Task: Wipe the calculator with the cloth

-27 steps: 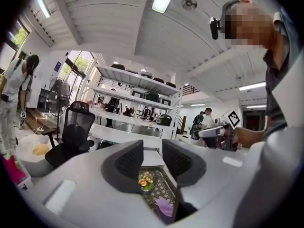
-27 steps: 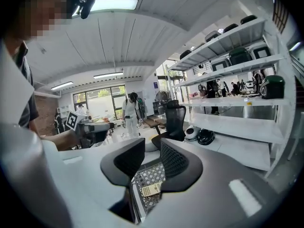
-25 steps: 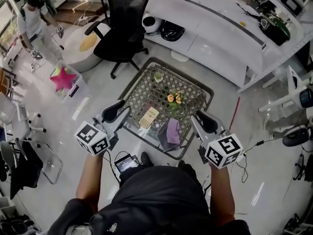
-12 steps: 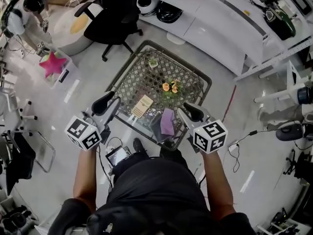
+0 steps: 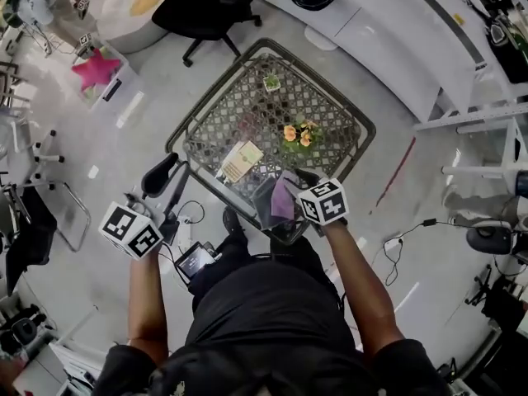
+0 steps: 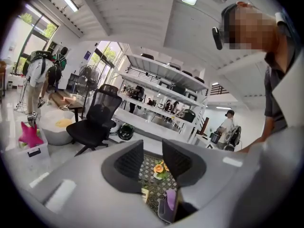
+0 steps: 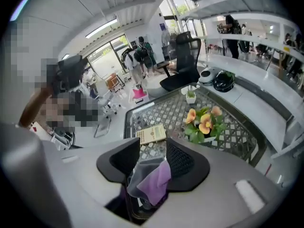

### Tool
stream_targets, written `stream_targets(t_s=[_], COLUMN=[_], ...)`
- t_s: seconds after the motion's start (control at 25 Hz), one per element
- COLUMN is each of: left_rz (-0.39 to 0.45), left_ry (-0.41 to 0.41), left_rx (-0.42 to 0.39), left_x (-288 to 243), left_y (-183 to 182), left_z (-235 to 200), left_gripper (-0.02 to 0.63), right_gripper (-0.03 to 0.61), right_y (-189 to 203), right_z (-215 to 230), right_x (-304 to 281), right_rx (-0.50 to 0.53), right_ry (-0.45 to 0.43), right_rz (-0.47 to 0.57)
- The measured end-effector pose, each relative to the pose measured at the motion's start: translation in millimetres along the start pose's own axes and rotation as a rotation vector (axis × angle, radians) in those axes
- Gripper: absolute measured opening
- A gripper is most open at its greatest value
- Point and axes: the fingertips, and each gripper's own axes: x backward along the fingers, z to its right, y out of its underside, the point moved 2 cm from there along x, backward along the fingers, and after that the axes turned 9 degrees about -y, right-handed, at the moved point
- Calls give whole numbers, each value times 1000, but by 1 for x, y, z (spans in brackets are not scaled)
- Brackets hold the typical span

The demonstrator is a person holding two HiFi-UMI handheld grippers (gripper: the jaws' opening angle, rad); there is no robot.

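I count one calculator (image 5: 242,161) at the table's (image 5: 195,119) eight o'clock and one cloth (image 5: 283,198) at six. My right gripper (image 7: 153,152) has just been opening, its jaws half apart with the cloth between them, seemingly ungripped. My left gripper (image 6: 152,158) is slightly apart and empty.

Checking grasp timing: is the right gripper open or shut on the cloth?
Open. The right gripper has just been opening; its jaws stand apart, the cloth between them unclamped.
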Motion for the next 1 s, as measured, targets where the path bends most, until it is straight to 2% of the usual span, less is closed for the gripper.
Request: stream_targets(t_s=[0.24,0.48,0.68,0.8,0.84,0.92,1.0], left_rz=[-18,-30,-35,-28,-26,-21,-17], left_ry=[-39,-70,-82,-91,-95,-102,-109], left_rx=[37,65,86,94,96,103,110], left_x=[-11,-14,-14,-10,-8,-6,-3], left_y=[20,35,46,49,50,51,53], left_z=[-10,-24,-32,-36,-38,-43,-48], left_gripper=[141,141,141,141,141,141,141], right_gripper=[190,206,209,209,206,160,105], right_y=[64,117,160,171,171,171,169], right_z=[21,35,38,41,44,49,53], right_x=[-63,-102,-127,-135,-136,-137,-136], right_rx=[-27,-5,78,194,235,278,245], right_ry=[-36,-7,6,47,68,96,90], right_rz=[-213,-394,-542,-603,-615,-626,-617])
